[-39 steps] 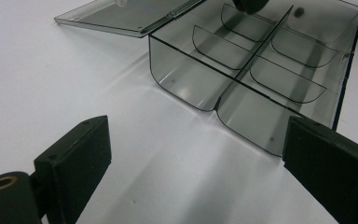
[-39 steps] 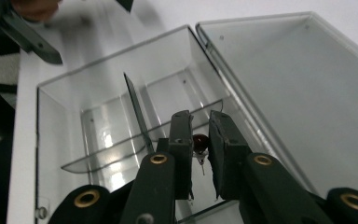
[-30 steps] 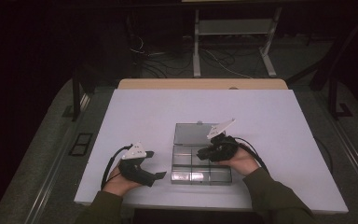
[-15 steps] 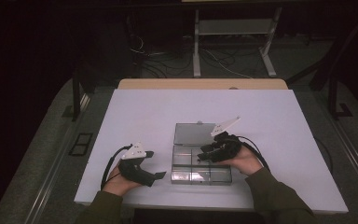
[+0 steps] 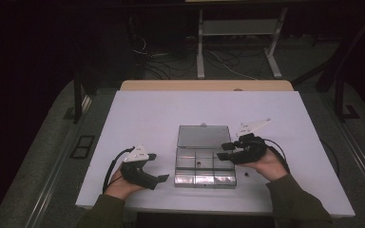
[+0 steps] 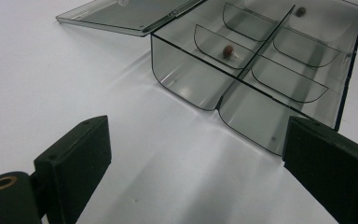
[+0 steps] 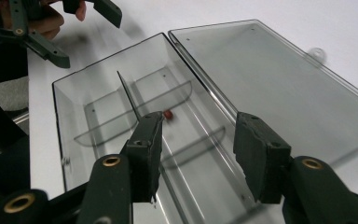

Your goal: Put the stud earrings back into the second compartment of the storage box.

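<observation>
- The clear compartment box (image 5: 204, 166) sits on the white table (image 5: 147, 114) near the person's edge, its lid (image 5: 204, 136) folded flat behind it.
- The right gripper (image 5: 224, 150) hangs over the right end of the box; its jaws have just been opening and now stand apart with nothing between them.
- In the right gripper view a small reddish bead (image 7: 168, 114) lies in a compartment just past the left jaw – apparently freshly dropped there.
- The left gripper view shows two beads (image 6: 228, 51) in separate compartments; another small dark piece (image 5: 246, 174) lies on the table just right of the box.
- The left gripper (image 5: 164, 178) rests on the table just left of the box, jaws wide apart and empty.
- My judgement: the step in hand is clearing the right gripper away after the drop. Lift it straight up first – the thin dividers (image 7: 130, 100) stand close to its jaw tips and a sideways swing could nudge the light box.
- For the loose piece next, keep the jaws moderately parted and come down low, since something so small can skid on the smooth table.
</observation>
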The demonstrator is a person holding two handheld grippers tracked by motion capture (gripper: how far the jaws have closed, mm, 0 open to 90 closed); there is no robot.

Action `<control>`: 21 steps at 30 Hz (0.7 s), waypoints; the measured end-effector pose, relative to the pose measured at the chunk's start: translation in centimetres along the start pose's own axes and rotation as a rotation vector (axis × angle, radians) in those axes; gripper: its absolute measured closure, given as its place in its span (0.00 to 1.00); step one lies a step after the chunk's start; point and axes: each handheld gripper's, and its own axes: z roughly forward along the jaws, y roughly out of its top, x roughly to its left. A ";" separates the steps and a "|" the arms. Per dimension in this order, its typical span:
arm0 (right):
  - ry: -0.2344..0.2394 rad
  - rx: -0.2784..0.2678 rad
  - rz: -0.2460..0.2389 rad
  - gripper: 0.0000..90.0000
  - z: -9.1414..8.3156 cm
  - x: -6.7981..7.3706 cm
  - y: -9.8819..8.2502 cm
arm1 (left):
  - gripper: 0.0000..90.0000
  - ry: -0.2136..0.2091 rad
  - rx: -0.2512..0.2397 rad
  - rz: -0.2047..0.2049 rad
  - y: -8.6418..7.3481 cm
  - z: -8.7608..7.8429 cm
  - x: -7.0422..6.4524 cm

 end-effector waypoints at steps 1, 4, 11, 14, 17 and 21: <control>-0.004 -0.003 0.004 0.56 -0.3 0.0 -0.2 | 0.08 0.000 0.000 0.004 0.0 0.0 0.0; -0.031 -0.017 0.023 0.56 -1.7 -0.4 -1.1 | 0.08 0.002 -0.001 -0.001 0.0 0.0 0.0; -0.075 -0.024 0.054 0.57 -3.8 -0.6 -3.5 | 0.08 0.000 0.003 0.009 0.1 0.0 0.0; -0.085 -0.017 0.066 0.58 -4.3 -0.5 -4.4 | 0.08 0.000 0.002 0.008 0.1 0.0 -0.1; -0.097 -0.008 0.060 0.59 -4.4 -0.2 -5.2 | 0.08 0.001 0.002 0.008 0.1 0.0 -0.1; -0.112 0.005 0.062 0.62 -4.5 0.1 -6.0 | 0.08 -0.001 0.001 0.007 0.0 0.0 0.0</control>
